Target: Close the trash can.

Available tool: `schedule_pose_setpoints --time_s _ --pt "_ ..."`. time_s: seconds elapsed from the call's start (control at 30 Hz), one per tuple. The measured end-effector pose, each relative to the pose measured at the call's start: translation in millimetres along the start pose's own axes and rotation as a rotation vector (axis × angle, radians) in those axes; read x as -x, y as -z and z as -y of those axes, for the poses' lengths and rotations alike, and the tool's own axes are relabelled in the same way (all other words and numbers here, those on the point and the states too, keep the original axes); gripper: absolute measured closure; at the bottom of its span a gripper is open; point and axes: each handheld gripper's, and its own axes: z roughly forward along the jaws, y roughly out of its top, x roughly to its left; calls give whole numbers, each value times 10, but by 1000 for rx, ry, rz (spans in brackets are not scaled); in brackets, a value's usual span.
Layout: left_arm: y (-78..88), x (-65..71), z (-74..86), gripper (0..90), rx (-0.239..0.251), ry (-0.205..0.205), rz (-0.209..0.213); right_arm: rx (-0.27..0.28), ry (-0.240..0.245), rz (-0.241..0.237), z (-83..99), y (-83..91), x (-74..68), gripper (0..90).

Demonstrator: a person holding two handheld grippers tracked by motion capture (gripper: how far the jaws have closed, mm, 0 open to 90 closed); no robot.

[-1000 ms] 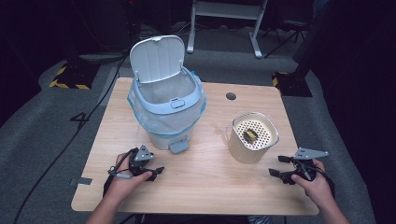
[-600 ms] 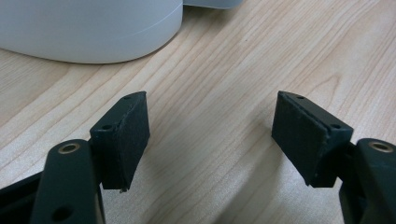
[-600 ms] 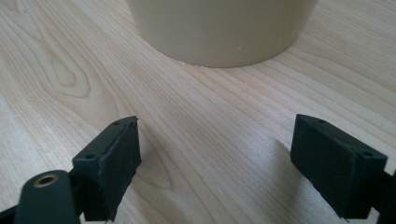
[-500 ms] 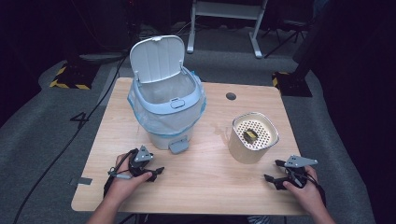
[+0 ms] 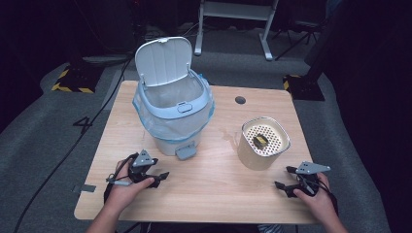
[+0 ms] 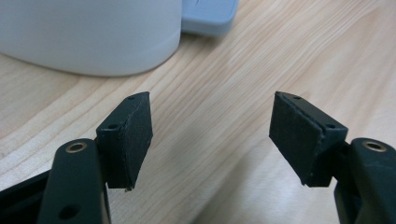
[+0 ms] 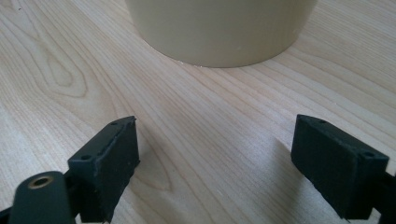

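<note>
The right gripper (image 5: 287, 177) stands with its jaws spread wide and nothing between them; they have just been opening, and since a second ago the hand has drawn back toward the near edge, away from the beige round container with the perforated top (image 5: 263, 142). That reads as a release finished: the container stands free on the pale wooden worktop (image 5: 218, 194), upright, with a small dark object (image 5: 260, 141) resting on its perforated top. In the right gripper view the container's beige wall (image 7: 219, 28) rises just beyond the open jaws, near but not touching.

The left gripper (image 5: 159, 177) is also open and empty, bare wood between its pads (image 6: 135, 140), and it lies where it did a second ago. In the left gripper view the white base of the bin (image 6: 88, 37) and its blue-grey pedal (image 6: 210, 14) sit just ahead.

Both hands rest low on the worktop near its front edge, forearms coming in from below, each gripper pointing inward across the wood. The right hand (image 5: 313, 194) lies well right of the container; the left hand (image 5: 127, 184) sits just in front of the white pedal bin with the blue liner (image 5: 172, 111), whose lid stands open. With both grippers free, the next step is probably moving the container's contents to the open bin.
</note>
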Motion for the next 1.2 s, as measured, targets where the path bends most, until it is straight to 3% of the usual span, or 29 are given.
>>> schedule_pose_setpoints --time_s 0.03,0.1,0.23,0.37,0.53,0.67,0.9,1.2 --pt "51 -5 -16 313 20 23 36 0 -1 -1 0 0 -1 148" --pt "150 -3 -52 315 60 38 59 0 0 0 1 0 0 149" --pt "306 -13 -106 293 115 38 63 1 -2 -3 1 0 1 149" --pt "418 -17 -160 238 103 -3 52 1 -2 -4 1 0 1 149" --pt "549 -6 -274 208 134 -5 65 1 -2 -5 1 0 2 149" --pt "692 -11 -394 204 169 -24 46 1 -2 -5 1 0 2 149" --pt "929 -50 -602 284 199 -56 21 1 -2 -5 2 0 3 149" --pt "1197 -149 -877 408 250 -57 17 2 -2 -6 2 -1 4 149"
